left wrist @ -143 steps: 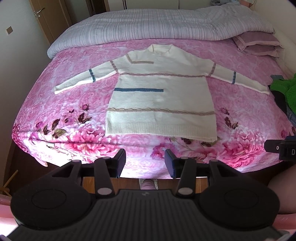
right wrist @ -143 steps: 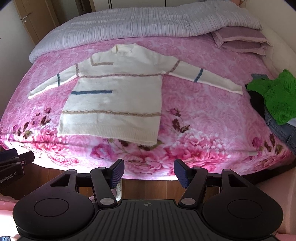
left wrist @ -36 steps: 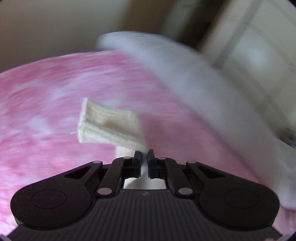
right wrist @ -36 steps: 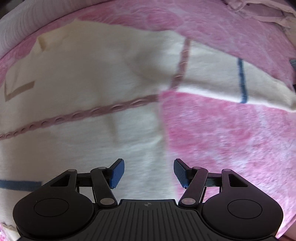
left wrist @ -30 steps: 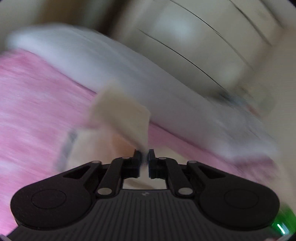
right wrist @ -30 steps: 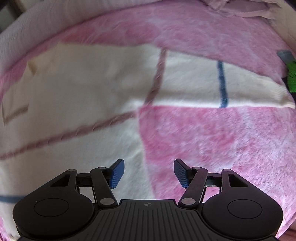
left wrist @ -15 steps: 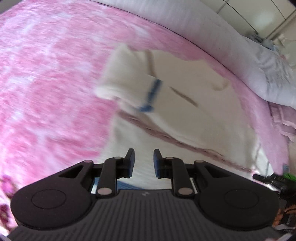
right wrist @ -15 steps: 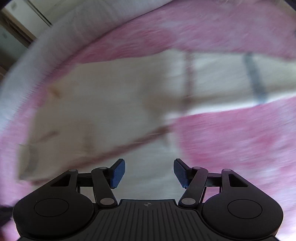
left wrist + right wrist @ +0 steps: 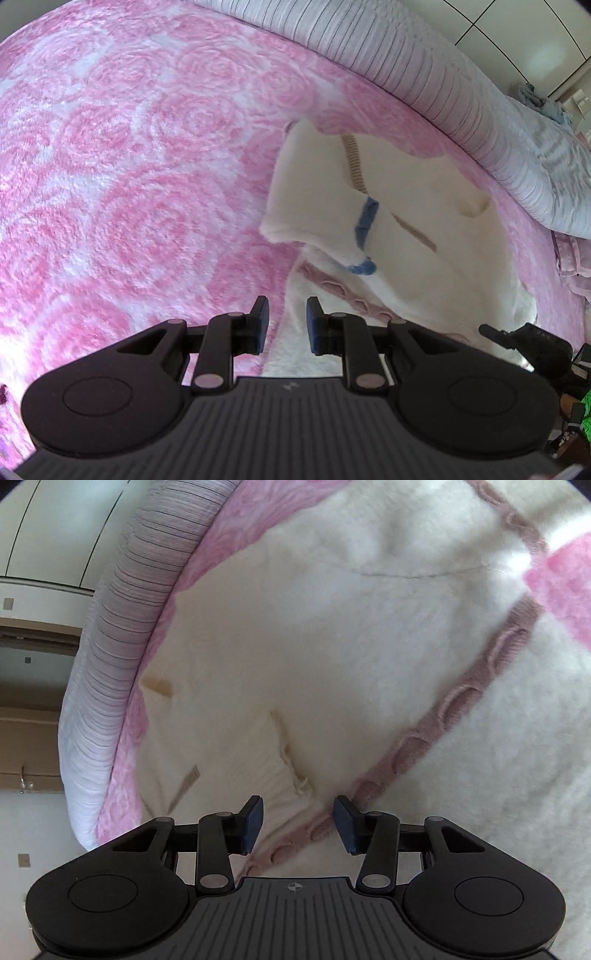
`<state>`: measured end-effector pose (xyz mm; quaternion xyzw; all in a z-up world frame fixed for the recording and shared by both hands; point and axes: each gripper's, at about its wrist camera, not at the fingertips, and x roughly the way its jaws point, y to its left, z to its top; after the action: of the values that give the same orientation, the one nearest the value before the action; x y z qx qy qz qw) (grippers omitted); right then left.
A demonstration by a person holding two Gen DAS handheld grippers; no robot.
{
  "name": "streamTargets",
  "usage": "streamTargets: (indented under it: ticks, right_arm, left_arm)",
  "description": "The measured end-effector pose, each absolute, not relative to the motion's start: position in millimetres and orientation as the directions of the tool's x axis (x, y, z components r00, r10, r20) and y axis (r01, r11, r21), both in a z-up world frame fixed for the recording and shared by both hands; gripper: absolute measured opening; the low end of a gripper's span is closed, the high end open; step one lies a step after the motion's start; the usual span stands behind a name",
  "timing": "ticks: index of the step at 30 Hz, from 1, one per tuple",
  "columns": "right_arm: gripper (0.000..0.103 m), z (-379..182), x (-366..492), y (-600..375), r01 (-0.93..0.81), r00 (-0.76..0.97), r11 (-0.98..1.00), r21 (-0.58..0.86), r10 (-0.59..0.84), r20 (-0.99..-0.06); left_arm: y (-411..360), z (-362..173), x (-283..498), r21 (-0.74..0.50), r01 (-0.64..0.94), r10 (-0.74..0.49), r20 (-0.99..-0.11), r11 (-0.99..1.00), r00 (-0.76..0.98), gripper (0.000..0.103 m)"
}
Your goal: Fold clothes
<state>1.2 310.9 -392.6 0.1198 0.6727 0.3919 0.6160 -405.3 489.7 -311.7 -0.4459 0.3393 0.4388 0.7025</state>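
Note:
A cream knit sweater (image 9: 436, 236) with pink and tan bands lies on the pink floral bedspread (image 9: 129, 155). Its left sleeve (image 9: 325, 206), with a blue stripe, is folded over the body. My left gripper (image 9: 286, 325) is open and empty just above the sweater's left side edge. My right gripper (image 9: 297, 821) is open and empty, low over the sweater's body (image 9: 332, 646), with the folded sleeve's ribbed cuff (image 9: 273, 775) and the pink band between its fingers. The right gripper also shows at the right edge of the left wrist view (image 9: 524, 339).
A striped grey-white duvet (image 9: 461, 96) lies rolled along the head of the bed, also in the right wrist view (image 9: 107, 672). White wardrobe doors and a wooden door stand beyond it. A green garment (image 9: 585, 417) lies at the far right.
My left gripper carried the left sleeve over the sweater's body, let it go and opened, then drew back. My right gripper moved left across the sweater and turned, still open.

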Motion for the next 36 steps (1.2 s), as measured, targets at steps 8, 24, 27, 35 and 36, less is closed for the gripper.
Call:
streamTargets:
  ticks: [8,24,27,35,36]
  right_arm:
    - [0.006,-360,-3,328,-0.546,-0.086,0.551,0.631,0.712,-0.696]
    - [0.006,-338,65,290,-0.605,0.204,0.664,0.440,0.663,-0.721]
    - [0.006,-339,66,289,-0.614,0.206,0.641,0.460,0.693,-0.691]
    - [0.006,-360,74,288,-0.601,0.187,0.723,0.341,0.542,-0.820]
    - [0.006,-364,74,286,-0.593,0.196,0.745,0.306,0.502,-0.843]
  left_arm:
    - [501,-314,-404,-0.320,-0.915,0.315,-0.866,0.247,0.388,0.016]
    - [520,-325,-339,-0.306,-0.864,0.275,-0.859,0.400,0.431,0.016]
    - [523,-325,-328,-0.287,-0.857,0.284,-0.858,0.428,0.429,0.016]
    - [527,-341,-302,-0.212,-0.850,0.284,-0.880,0.483,0.381,0.016]
    - [527,-342,-299,-0.195,-0.848,0.288,-0.883,0.492,0.371,0.016]
